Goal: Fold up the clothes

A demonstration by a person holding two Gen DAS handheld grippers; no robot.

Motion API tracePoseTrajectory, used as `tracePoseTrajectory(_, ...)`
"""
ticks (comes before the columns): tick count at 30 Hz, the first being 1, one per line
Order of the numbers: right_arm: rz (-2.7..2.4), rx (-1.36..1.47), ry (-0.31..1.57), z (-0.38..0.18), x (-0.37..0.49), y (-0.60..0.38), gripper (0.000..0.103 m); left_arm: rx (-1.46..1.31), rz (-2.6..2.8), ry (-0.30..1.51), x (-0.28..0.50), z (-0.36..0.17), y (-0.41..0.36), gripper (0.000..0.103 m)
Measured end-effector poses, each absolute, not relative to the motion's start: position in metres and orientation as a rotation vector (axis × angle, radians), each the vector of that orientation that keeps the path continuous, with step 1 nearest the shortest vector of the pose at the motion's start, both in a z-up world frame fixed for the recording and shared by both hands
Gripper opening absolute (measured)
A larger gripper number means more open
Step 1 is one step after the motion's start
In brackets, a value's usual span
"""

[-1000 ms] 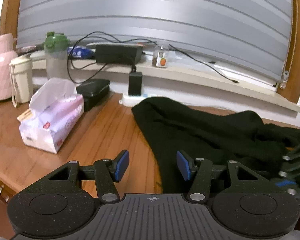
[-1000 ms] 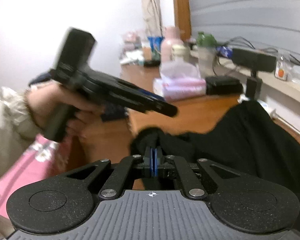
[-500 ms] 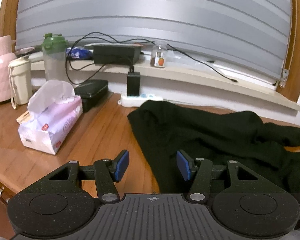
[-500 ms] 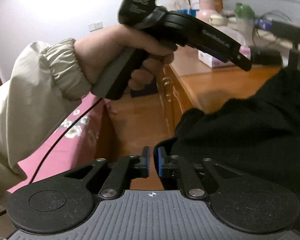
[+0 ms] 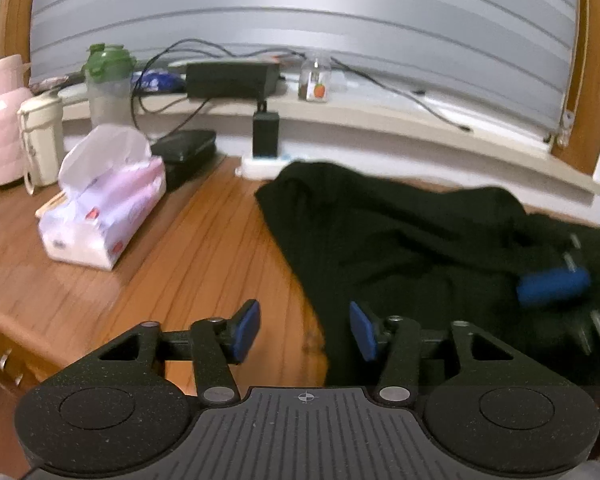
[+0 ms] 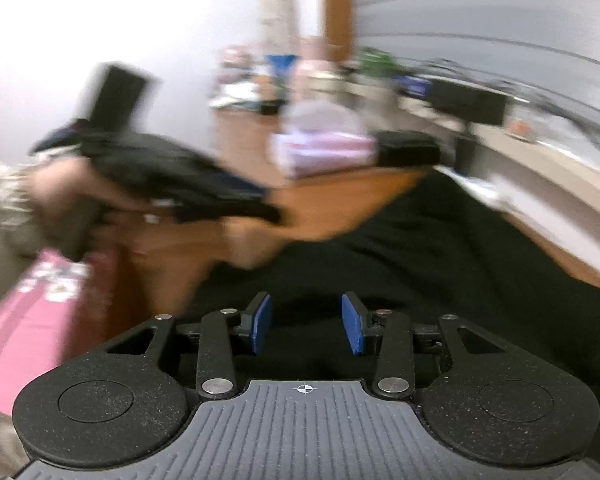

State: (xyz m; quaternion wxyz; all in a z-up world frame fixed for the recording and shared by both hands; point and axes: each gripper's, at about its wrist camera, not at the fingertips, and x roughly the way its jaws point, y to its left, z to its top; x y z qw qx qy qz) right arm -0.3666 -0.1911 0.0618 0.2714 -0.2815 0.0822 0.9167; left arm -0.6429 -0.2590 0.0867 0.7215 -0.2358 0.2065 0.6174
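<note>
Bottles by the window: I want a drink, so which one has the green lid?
The clear bottle standing furthest right of the three, next to the cream mug. The pink flask at the far left has a pink top.

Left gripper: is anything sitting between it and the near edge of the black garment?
Nothing visible does. The left gripper has its jaws apart right over the black garment edge, with only bare wooden table beside it. The tissue pack lies off to the left, clear of the cloth.
</note>
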Motion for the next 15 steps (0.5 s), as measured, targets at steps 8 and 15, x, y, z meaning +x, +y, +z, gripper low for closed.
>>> tracePoseTrajectory(8,2.299,-0.787,0.221,0.038,-0.332,-0.142,0.046,-0.642,1.365,0.466,-0.652,0.074,-0.306,0.049)
tracePoseTrajectory(15,2.263,-0.788,0.222,0.028,-0.326,-0.136,0.046,-0.830,1.358,0.317,-0.651,0.055,-0.316,0.057)
